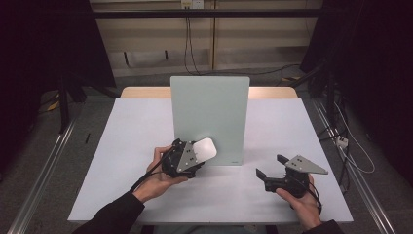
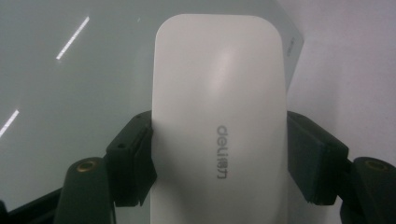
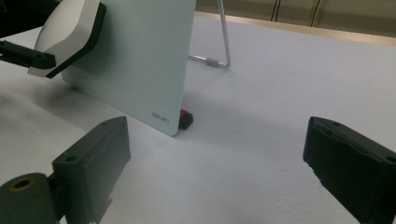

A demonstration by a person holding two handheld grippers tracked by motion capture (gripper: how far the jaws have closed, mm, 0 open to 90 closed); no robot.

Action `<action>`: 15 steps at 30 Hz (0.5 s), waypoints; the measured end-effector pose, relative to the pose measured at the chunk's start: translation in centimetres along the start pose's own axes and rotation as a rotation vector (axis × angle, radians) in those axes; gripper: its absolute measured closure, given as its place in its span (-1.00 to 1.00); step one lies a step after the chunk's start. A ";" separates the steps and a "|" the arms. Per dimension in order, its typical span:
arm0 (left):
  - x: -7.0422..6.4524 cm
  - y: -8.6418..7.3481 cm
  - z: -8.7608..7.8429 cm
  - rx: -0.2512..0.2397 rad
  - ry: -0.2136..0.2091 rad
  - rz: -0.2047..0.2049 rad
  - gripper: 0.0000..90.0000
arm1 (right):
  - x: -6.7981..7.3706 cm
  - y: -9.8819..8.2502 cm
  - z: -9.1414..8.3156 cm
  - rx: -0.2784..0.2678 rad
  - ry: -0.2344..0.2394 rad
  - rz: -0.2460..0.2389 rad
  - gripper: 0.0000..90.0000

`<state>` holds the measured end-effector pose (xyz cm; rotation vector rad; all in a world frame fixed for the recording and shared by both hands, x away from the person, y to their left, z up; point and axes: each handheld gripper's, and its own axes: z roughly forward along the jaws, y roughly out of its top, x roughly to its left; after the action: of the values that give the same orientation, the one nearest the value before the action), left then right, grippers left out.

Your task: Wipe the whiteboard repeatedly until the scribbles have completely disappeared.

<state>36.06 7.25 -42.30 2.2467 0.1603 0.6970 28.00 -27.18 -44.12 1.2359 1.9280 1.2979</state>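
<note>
While the left gripper (image 1: 196,157) clamps its two black jaws on the flanks of a white, rounded plastic whiteboard eraser (image 1: 205,149), that eraser sits against the lower left face of the pale green, upright rectangular whiteboard (image 1: 210,117), which stands near the middle of the white table (image 1: 272,195) on a thin wire stand (image 3: 223,42). From the left gripper view the jaws grip the eraser (image 2: 219,121) about halfway along its length, evenly on both sides, so the hold looks secure. The right gripper (image 1: 271,166) rests at about four o'clock from the board, its jaws spread wide and holding nothing, low over the table. To wipe well, I judge the eraser's dark pad should stay flat on the board, with light, even pressure, since a hard push could tip the panel back on its stand. Strokes toward three o'clock across the face seem sensible. The free gripper could steady the board's near edge by the small red foot (image 3: 186,117), if the panel starts to slide.
</note>
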 end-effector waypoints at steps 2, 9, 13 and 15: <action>0.0 0.0 0.0 -0.002 0.003 -0.001 -0.31 | 0.0 0.0 0.0 -0.001 0.001 -0.001 -0.84; 0.8 0.4 -0.5 -0.023 0.021 -0.019 -0.31 | 0.0 0.0 0.0 0.003 -0.001 -0.001 -0.84; 1.8 1.1 -1.0 -0.039 0.042 -0.027 -0.31 | 0.0 0.0 0.0 0.003 -0.001 0.000 -0.84; 2.4 1.5 -1.3 -0.057 0.065 -0.033 -0.31 | 0.0 0.0 0.0 0.002 -0.002 -0.001 -0.84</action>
<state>37.22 7.82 -39.49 2.1635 0.2058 0.7481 28.03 -27.17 -44.13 1.2362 1.9295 1.2941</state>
